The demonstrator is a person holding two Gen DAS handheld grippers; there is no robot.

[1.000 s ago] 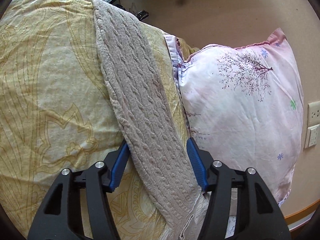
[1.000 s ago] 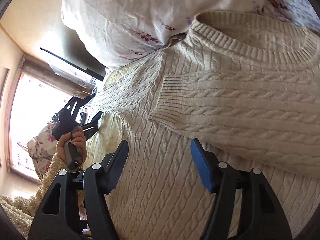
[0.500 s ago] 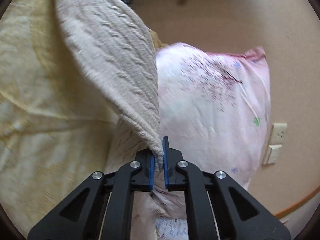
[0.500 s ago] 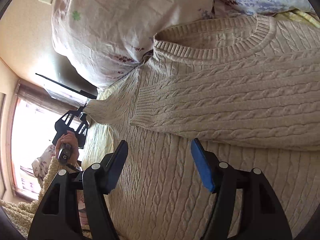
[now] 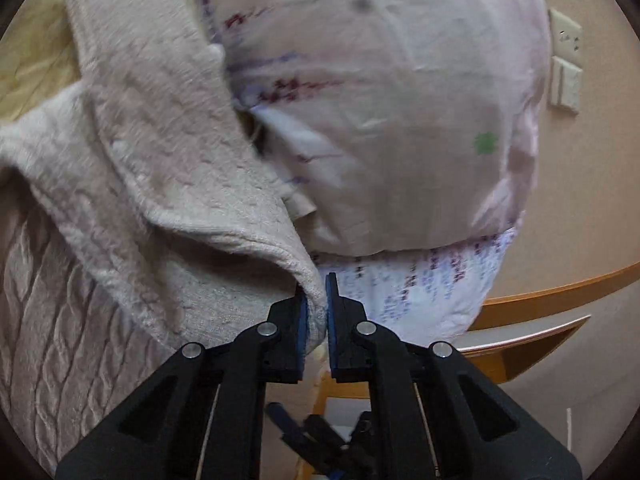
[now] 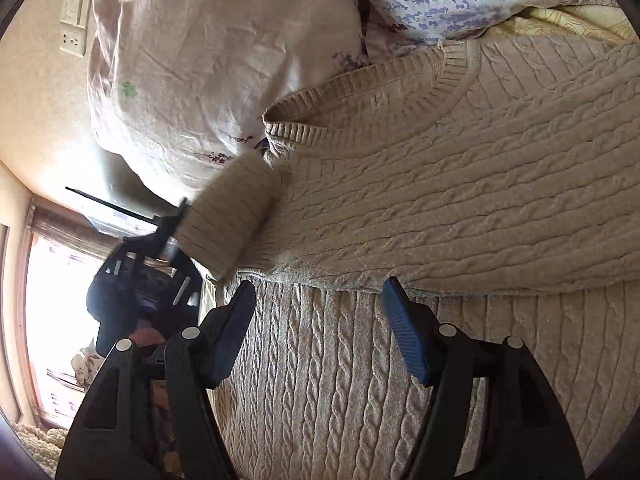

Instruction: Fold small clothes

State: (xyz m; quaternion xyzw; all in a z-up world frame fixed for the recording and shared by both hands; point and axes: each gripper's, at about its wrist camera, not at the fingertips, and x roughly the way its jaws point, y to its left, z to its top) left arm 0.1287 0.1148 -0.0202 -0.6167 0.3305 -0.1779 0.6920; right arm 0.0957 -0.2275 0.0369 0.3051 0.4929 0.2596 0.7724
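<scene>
Left gripper: my left gripper (image 5: 316, 300), lower centre of the left wrist view, is clenched on the cuff end of the sweater sleeve (image 5: 168, 152); a fold of knit is pinched between the blue pads.
Sleeve: it runs from my jaws up toward the upper left of that view, lifted off the bed and blurred.
Right gripper: my right gripper (image 6: 320, 312), at the bottom of the right wrist view, is released, jaws wide apart, nothing pinched; cable knit lies beneath the gap.
Sweater: the cream cable-knit sweater (image 6: 460, 200) fills the centre and right of the right wrist view, spread on the bed, neckline (image 6: 384, 120) toward the top, one sleeve already laid across the body.
Pillow: a white flowered pillow (image 5: 400, 112) fills the upper right of the left wrist view, just beside the sweater's collar.
Bedspread: yellow patterned bedspread (image 5: 36, 60) shows at the upper left.
Wall: wall switches (image 5: 564, 64) sit at the right edge.
</scene>
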